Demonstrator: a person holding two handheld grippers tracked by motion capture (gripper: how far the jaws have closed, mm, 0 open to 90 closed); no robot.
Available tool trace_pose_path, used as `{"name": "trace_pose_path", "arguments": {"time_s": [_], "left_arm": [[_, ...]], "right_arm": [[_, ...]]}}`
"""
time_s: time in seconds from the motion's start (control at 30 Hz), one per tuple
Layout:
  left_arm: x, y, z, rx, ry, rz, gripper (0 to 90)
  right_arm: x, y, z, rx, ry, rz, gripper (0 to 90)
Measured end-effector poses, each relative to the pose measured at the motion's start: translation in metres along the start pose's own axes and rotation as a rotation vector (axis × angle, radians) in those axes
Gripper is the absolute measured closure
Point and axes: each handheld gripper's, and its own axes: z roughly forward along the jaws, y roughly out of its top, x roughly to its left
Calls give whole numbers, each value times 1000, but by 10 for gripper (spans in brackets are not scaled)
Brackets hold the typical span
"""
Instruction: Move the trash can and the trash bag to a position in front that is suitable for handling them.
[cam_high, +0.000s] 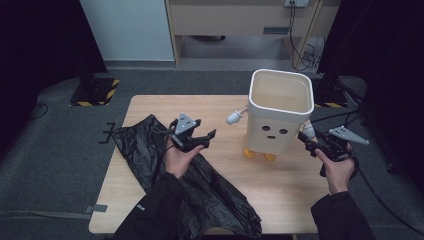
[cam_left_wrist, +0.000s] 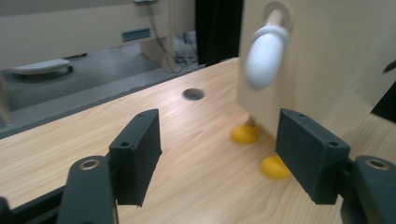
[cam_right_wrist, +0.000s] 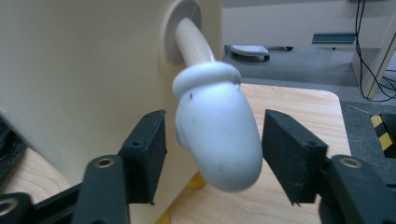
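We hold the left gripper (cam_high: 204, 136) above the table (cam_high: 280, 185), jaws apart with nothing between them. Ahead of it, past a stretch of bare wood, stands the cream bin (cam_high: 278, 112) on yellow feet (cam_left_wrist: 244, 134); the bin's near white arm (cam_left_wrist: 265, 56) hangs above and ahead of our right-hand jaw. Beneath and behind this gripper lies the black plastic bag (cam_high: 150, 150), spread toward the table's near edge. A round hole (cam_left_wrist: 193, 94) in the tabletop sits farther ahead, short of the far edge.

We hold the right gripper (cam_right_wrist: 212, 156) at the bin's other side, near the table's right edge. Its jaws are spread around the bin's other white arm (cam_right_wrist: 217, 130), a narrow gap on each side, pads not pressing. Beyond this gripper, open wood runs to the far corner.
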Motion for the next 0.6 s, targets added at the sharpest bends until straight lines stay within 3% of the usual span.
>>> {"name": "trace_pose_path", "arguments": {"time_s": [0.07,0.3,0.43,0.6], "left_arm": [[-7,4,23,-14,-47,-7,317],[-12,9,58,-22,-73,-31,394],[-10,12,64,-24,-120,-62,570],[-13,19,59,-2,-132,-49,639]], "right_arm": [[0,2,0,-7,9,-6,491],[-2,4,0,-3,27,5,544],[-3,4,0,-2,36,16,548],[-2,5,1,0,40,28,561]]}}
